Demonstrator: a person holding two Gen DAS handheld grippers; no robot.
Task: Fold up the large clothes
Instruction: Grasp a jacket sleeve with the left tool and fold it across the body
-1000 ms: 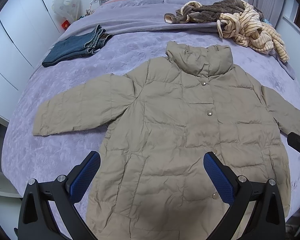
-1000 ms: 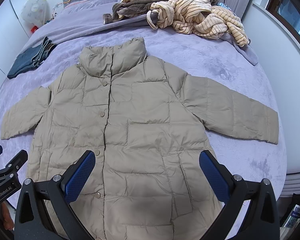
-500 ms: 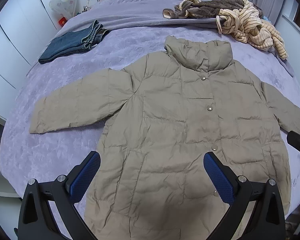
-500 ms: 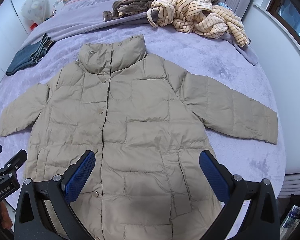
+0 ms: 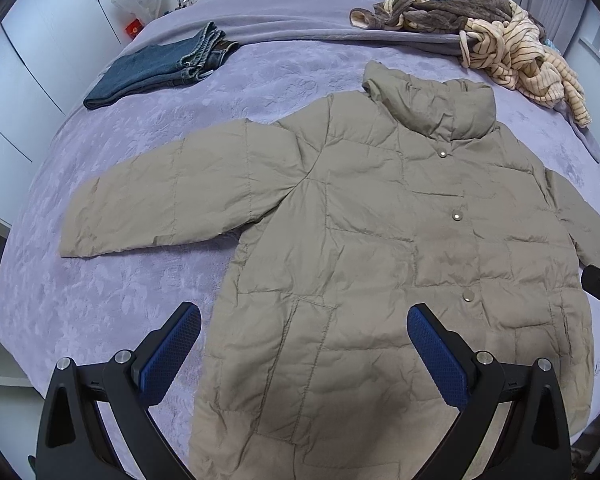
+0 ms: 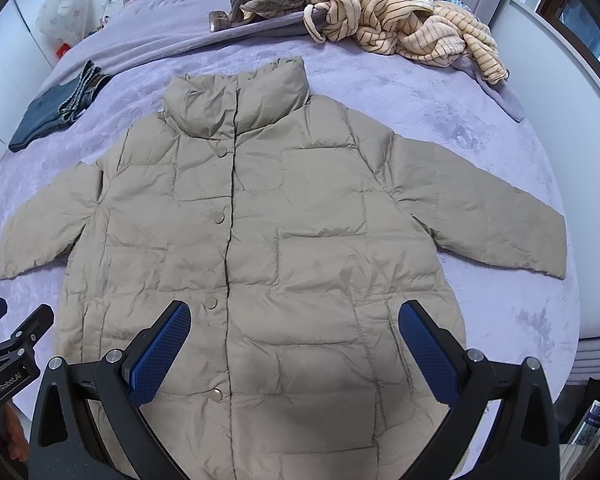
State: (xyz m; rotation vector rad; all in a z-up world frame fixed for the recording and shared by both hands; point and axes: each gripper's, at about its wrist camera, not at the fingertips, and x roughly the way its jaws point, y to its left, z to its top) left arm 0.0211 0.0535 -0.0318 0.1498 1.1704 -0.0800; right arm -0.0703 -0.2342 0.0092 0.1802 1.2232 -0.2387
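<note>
A tan puffer coat (image 5: 380,240) is spread flat, front up, on the purple bed (image 5: 120,304), filling the centre of both views, collar toward the top of the frame, both sleeves stretched out sideways, snaps closed down the front. The left tool (image 5: 304,344) is seen at the bottom of its frame, blue pads spread wide apart above the coat's lower hem area, nothing gripped. The right tool (image 6: 294,340) is likewise held apart at the bottom of its frame over the hem, empty. Folded jeans (image 5: 160,68) are seen in the upper left on the bed. A striped cream garment (image 6: 408,20) and a brown one (image 6: 284,0) are piled at the upper right, well apart from the coat.
</note>
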